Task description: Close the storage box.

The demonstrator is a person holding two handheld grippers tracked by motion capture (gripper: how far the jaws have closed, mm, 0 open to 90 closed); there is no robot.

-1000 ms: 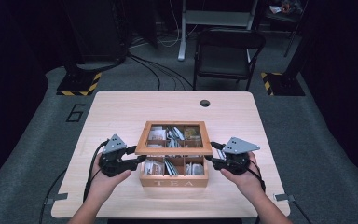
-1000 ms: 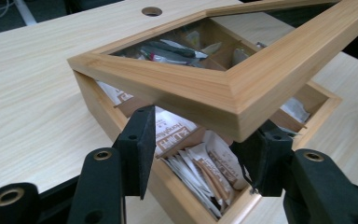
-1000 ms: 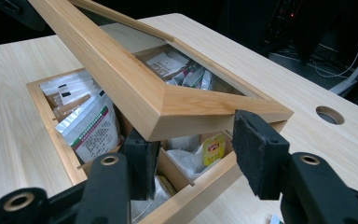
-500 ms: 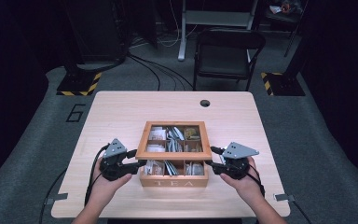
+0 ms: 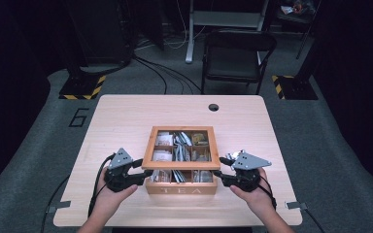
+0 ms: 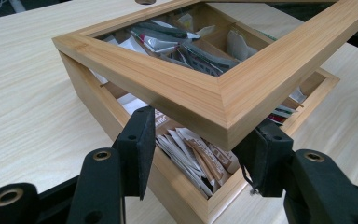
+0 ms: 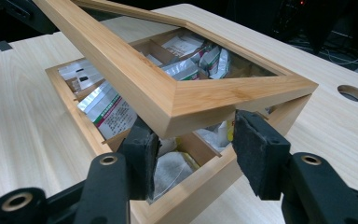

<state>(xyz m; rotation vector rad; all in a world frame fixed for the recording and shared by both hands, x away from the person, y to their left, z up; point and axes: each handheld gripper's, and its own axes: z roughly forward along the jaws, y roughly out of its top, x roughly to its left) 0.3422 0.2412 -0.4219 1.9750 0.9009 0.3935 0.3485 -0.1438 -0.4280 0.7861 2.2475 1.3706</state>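
Observation:
A wooden tea box (image 5: pixel 180 188) marked TEA stands at the table's near middle, holding several tea bags (image 5: pixel 177 153) in compartments. Its windowed lid (image 5: pixel 179 165) is tilted up at the front, hinged at the back. My left gripper (image 5: pixel 143 172) is at the lid's front left corner and my right gripper (image 5: pixel 218 167) at the front right corner. In the left gripper view the jaws (image 6: pixel 200 144) stand wide apart under the lid corner (image 6: pixel 223 116), which rests above the pads. The right gripper view shows the same: jaws (image 7: pixel 193 140) apart beneath the lid corner (image 7: pixel 177 112).
The light wood table (image 5: pixel 126 116) has a cable hole (image 5: pixel 213 107) at the far middle. A black chair (image 5: pixel 235 53) stands behind the table. Cables run across the grey floor. A person's hands hold both grippers near the front edge.
Both grippers have drawn back toward the near edge, and the lid's front edge has come down closer to the box.

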